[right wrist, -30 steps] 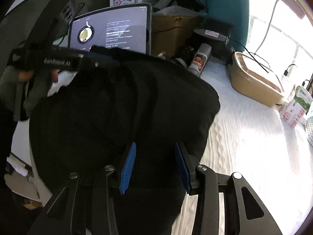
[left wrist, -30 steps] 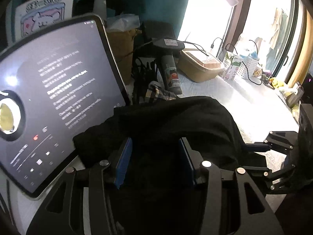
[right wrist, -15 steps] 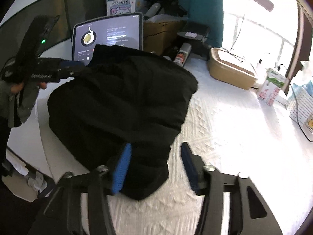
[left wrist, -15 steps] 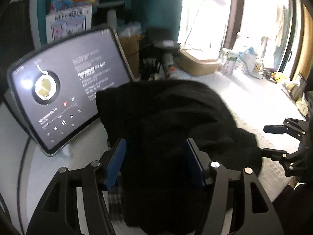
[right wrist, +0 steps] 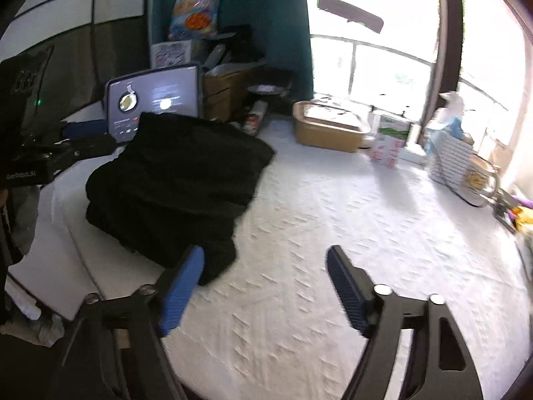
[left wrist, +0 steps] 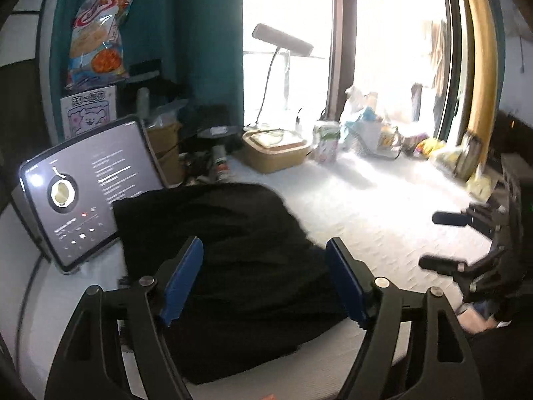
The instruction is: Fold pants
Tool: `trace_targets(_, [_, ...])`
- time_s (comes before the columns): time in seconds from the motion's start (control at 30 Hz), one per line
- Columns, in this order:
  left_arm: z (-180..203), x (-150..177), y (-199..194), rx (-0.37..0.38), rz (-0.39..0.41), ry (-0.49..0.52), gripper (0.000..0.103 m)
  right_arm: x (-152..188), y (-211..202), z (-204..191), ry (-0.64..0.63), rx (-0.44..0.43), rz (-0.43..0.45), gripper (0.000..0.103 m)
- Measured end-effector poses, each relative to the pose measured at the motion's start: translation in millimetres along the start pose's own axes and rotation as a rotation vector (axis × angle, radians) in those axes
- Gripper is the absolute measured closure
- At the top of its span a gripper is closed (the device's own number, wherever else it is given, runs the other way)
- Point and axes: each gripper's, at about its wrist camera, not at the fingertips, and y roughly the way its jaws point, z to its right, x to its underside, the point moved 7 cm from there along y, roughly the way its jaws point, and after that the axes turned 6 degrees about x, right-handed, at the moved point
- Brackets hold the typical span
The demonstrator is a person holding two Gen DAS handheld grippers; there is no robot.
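right gripper (right wrist: 266,286): nearest; jaws opening wide, nothing between them
left gripper (left wrist: 265,280): jaws opening, clear above the cloth
pants (right wrist: 176,180): compact black bundle, left on white cover (right wrist: 333,233); folding looks done
tablet (right wrist: 155,103): just beyond

One pair of black pants (right wrist: 180,180) lies folded in a single bundle on one white bedspread (right wrist: 333,250). Two grippers are in view, the left gripper (left wrist: 265,278) and the right gripper (right wrist: 266,283), each with two blue pads. At the far side stand one lit tablet (left wrist: 90,190), one tan tub (right wrist: 328,128) and one snack bag (left wrist: 100,33).
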Motion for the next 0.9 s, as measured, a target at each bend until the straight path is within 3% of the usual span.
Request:
trace_targets(0.1, [16,-3,-6,0.033,0.048,-0.034,0.024,5,-17,18,0.039,0.028,0.026,0.010])
trace_targets(0.33, [58,2,-17,0.021,0.121,-0.049,0.021,11,-59,55,0.136,0.119,0.085,0.010])
trace_targets(0.5, [80,-9,-33,0.044,0.197,-0.078,0.019,11,-100,76,0.188,0.206,0.171,0.010])
trace_targets(0.7, [96,-27,-53,0.007,0.273,-0.036,0.007,8,-150,100,0.251,0.293,0.273,0.000])
trace_targets(0.9, [106,-36,-69,-0.024,0.329,-0.015,0.003,3,-186,115,0.276,0.360,0.327,0.000])
